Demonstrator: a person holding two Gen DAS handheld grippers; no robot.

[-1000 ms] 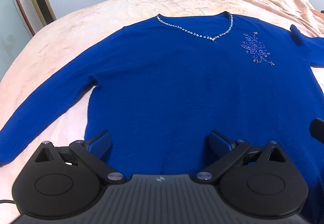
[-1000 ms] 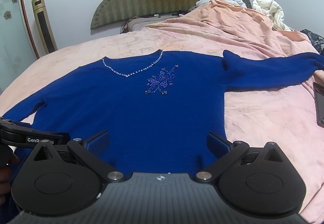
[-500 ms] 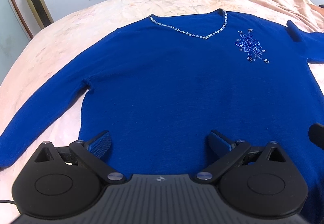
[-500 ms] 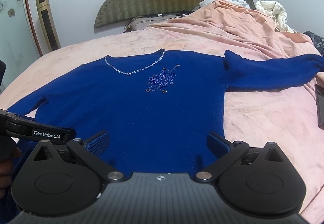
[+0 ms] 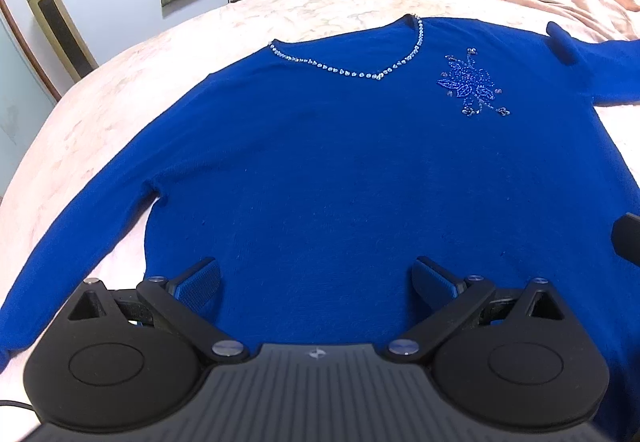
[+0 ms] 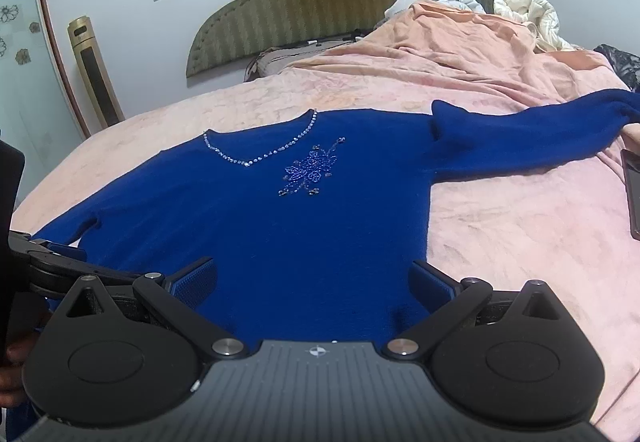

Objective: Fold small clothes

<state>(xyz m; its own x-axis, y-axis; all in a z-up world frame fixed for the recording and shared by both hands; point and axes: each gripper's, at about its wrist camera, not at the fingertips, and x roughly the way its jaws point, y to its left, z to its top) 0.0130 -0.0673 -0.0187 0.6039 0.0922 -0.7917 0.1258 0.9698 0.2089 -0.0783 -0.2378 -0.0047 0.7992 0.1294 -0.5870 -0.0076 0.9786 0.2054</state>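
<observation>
- Blue sweater (image 5: pixel 340 170) lies flat, front up, on the pink bedspread (image 5: pixel 120 90), neckline far, hem near, both sleeves out to the sides.
- Left gripper (image 5: pixel 316 282) hovers over the near left part of the hem, fingers spread wide, nothing between them.
- Right gripper (image 6: pixel 314 282) hovers over the near right part of the hem, also spread and empty.
- Step in hand, as I judge it: the garment is laid out and no fold is made yet; both grippers are lining up for the first grasp.
- Next move likely calls for lowering each gripper to pinch cloth, at the hem or at a sleeve, and carrying it across the body; the knit looks soft, so a shallow pinch may slip.
- Left view alone shows the left sleeve (image 5: pixel 76 242) running near-left to its cuff at the frame edge.
- Right view alone shows the right sleeve (image 6: pixel 532 138) stretched far right, a dark phone-like thing (image 6: pixel 632 194) at the right edge, the headboard (image 6: pixel 332 2) in full, and the left gripper's body at the left edge.
- Both views show the beaded neckline (image 6: pixel 260 150) and beaded flower (image 6: pixel 310 172).
- Whether the hem lies even under the grippers is hidden.
</observation>
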